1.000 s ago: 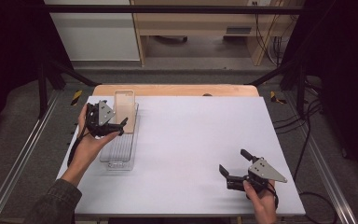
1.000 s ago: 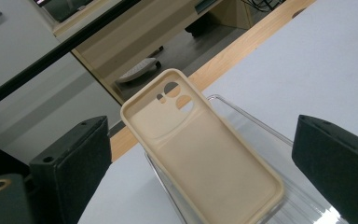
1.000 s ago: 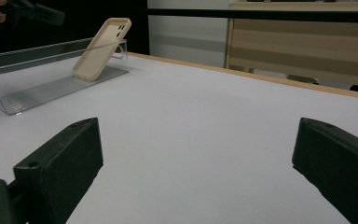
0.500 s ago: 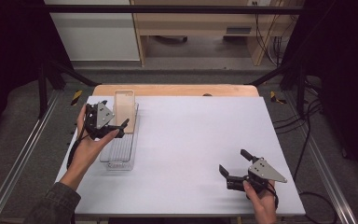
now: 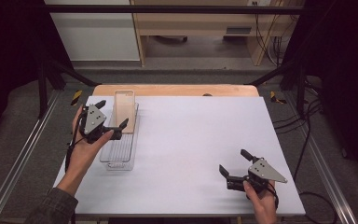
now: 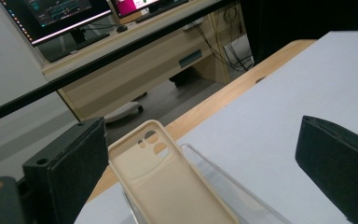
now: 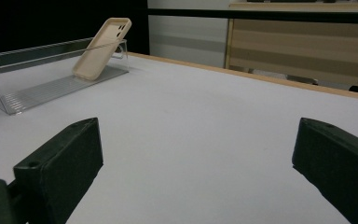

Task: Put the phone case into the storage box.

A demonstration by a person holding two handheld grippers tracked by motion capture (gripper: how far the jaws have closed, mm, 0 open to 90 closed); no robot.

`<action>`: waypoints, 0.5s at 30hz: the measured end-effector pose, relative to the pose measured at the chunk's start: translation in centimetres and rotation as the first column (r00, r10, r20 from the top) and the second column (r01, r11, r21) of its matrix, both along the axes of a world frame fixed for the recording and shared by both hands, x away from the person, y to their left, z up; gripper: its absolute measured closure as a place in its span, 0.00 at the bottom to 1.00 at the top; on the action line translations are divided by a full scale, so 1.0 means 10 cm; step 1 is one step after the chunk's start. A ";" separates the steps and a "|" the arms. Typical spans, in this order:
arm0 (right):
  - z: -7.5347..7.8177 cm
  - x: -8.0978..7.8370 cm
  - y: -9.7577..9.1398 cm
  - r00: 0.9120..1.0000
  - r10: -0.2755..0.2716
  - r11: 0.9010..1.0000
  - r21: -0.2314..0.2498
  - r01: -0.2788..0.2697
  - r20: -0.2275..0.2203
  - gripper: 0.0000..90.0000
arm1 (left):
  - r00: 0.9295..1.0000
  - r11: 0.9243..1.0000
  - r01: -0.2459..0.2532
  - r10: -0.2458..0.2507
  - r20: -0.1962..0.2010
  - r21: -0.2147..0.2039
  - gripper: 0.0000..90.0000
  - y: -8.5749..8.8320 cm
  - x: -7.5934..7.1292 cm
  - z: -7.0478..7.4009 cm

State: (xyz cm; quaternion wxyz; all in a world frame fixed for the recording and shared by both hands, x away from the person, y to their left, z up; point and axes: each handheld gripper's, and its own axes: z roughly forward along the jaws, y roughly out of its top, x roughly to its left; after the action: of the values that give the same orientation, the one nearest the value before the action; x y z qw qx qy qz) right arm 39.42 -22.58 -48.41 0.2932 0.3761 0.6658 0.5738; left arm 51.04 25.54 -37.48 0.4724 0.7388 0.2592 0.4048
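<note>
A beige phone case (image 5: 124, 108) leans upright against the far end of a clear plastic tray (image 5: 117, 154) at the table's left. My left gripper (image 5: 112, 115) hovers open just left of the case, one jaw over the tray. In the left gripper view the case (image 6: 168, 186) lies between and beyond the open jaws of that gripper (image 6: 200, 140), camera holes uppermost. My right gripper (image 5: 234, 162) rests open near the front right of the table, holding nothing. In the right gripper view the case (image 7: 100, 46) and tray (image 7: 37, 79) stand far off beyond this gripper (image 7: 196, 140).
The white tabletop (image 5: 200, 135) stretches between the two grippers. A wooden strip (image 5: 177, 90) runs along its far edge. Metal rails (image 5: 18, 163) flank the table, and cables (image 5: 303, 116) hang at the right.
The left gripper has shifted very slightly beside the case. The right gripper has not moved.
</note>
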 end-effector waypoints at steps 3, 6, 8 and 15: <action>0.00 0.00 0.00 1.000 0.000 1.000 0.000 0.000 0.001 0.02 | 1.000 1.000 0.014 -0.014 0.016 -0.014 0.03 0.01 -0.04 0.01; 0.00 0.00 0.00 1.000 0.000 1.000 -0.001 0.000 0.001 0.02 | 0.999 0.999 0.033 -0.032 0.024 -0.040 0.03 0.02 -0.07 0.01; 0.00 0.00 0.00 1.000 0.000 1.000 0.001 0.000 0.001 0.02 | 0.999 0.997 0.042 -0.041 0.027 -0.059 0.03 0.03 -0.10 0.01; 0.00 0.00 0.00 1.000 0.001 1.000 -0.003 -0.001 0.002 0.02 | 0.997 0.992 0.063 -0.059 0.041 -0.105 0.03 0.06 -0.17 0.01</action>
State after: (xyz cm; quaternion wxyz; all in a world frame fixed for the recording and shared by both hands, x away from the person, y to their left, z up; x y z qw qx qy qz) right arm 39.39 -22.55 -48.38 0.2941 0.3748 0.6666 0.5734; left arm 49.33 26.12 -37.40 0.5280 0.7123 0.2490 0.3897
